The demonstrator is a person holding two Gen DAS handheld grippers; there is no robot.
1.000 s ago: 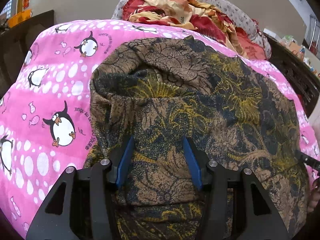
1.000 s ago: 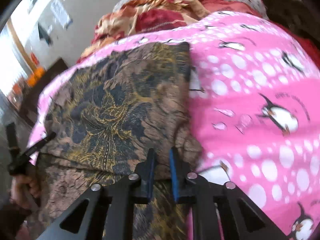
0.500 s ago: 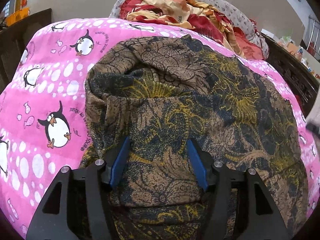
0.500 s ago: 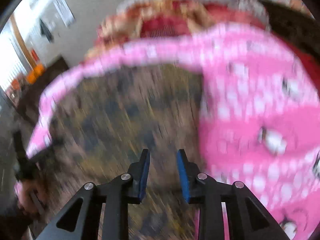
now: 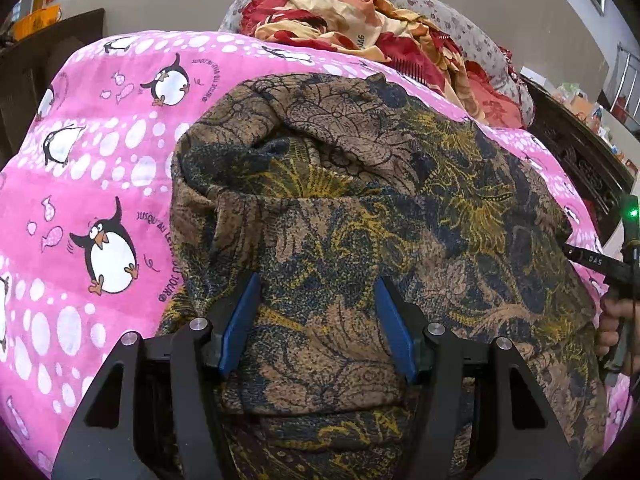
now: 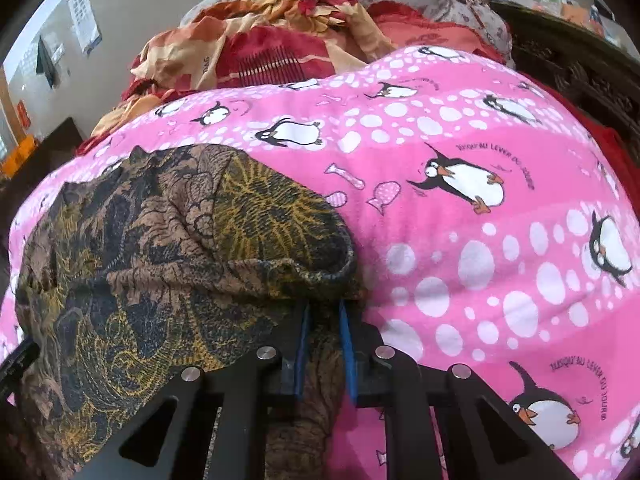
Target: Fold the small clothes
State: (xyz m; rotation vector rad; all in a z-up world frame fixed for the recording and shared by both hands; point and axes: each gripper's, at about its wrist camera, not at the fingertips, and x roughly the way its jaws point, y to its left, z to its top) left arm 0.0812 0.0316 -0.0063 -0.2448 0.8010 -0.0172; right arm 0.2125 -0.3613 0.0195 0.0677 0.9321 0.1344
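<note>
A brown, navy and yellow patterned garment (image 5: 360,208) lies partly folded on a pink penguin blanket (image 5: 92,184). My left gripper (image 5: 316,320) is open, its blue pads straddling the garment's near edge without pinching it. In the right wrist view the same garment (image 6: 160,248) lies to the left on the blanket (image 6: 480,200). My right gripper (image 6: 325,350) has its pads close together with a fold of the garment between them, under the folded-over right edge. The right gripper's handle and a hand (image 5: 616,304) show at the right edge of the left wrist view.
A heap of red, orange and cream cloth (image 5: 360,28) lies against a grey floral cushion (image 5: 460,20) behind the blanket. Dark carved wooden furniture (image 5: 576,152) stands to the right, dark furniture (image 5: 48,48) to the left.
My right gripper opened briefly, swung fast, then closed on a fold at the garment's right edge. My left gripper stayed open and shifted only slightly.
</note>
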